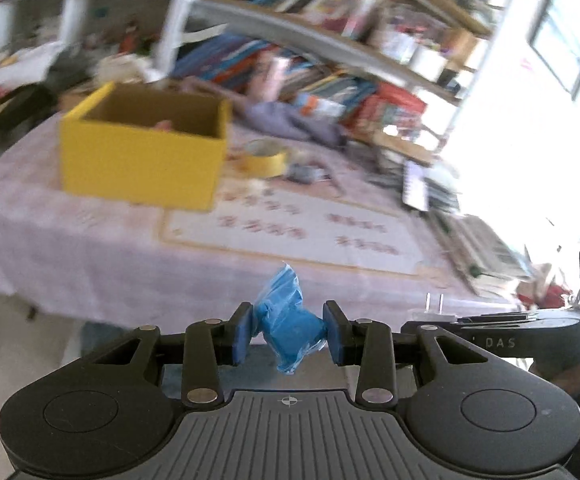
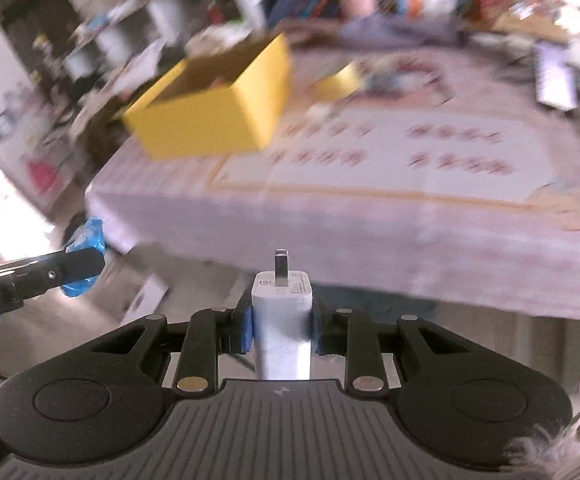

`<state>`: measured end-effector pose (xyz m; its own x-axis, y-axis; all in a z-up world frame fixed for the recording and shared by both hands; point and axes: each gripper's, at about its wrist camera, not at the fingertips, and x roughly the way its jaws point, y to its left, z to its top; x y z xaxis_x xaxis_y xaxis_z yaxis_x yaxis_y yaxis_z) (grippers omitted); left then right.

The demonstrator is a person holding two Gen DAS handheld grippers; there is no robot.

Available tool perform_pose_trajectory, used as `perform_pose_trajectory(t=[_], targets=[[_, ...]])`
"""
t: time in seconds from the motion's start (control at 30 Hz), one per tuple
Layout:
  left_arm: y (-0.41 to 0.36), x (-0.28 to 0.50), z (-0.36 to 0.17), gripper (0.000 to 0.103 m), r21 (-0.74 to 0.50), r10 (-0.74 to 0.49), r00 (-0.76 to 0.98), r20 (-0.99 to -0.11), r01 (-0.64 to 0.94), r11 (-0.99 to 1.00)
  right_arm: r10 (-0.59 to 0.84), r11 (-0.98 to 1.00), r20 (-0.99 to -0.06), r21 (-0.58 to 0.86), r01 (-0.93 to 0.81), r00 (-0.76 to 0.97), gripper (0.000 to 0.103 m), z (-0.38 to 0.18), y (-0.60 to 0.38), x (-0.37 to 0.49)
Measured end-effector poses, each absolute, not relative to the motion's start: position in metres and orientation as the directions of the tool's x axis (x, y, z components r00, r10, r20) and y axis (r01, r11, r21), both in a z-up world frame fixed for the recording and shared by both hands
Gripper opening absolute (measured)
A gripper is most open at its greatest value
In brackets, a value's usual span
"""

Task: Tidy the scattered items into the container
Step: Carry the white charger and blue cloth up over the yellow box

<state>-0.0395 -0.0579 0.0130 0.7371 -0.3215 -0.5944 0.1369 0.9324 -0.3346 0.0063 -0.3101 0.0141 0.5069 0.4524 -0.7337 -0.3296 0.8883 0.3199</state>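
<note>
Clamped between the pads of the left gripper [image 1: 288, 334]: a crinkled blue plastic-wrapped packet [image 1: 286, 320], long axis upright. Pinched in the right gripper [image 2: 282, 330]: a white USB charger plug [image 2: 282, 320], prongs forward. Ahead and up-left of both, across the tablecloth [image 1: 110, 256]: open yellow box [image 1: 138, 160], nearer the left. Beyond, beside it: yellow tape roll [image 1: 264, 160].

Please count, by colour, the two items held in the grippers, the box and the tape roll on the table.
Blue: 1, wrapped item in left gripper
White: 1, charger plug in right gripper
Yellow: 2, box, tape roll
Total: 4
</note>
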Motion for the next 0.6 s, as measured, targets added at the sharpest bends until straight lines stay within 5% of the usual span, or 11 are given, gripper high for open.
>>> perform_pose_trajectory(t=[0.6], targets=[[-0.144, 0.021, 0.046, 0.036, -0.224, -0.267, 0.777, -0.571, 0.166, 0.96, 0.448, 0.894, -0.619, 0.287, -0.345, 0.646, 0.024, 0.025, -0.377, 0.064]])
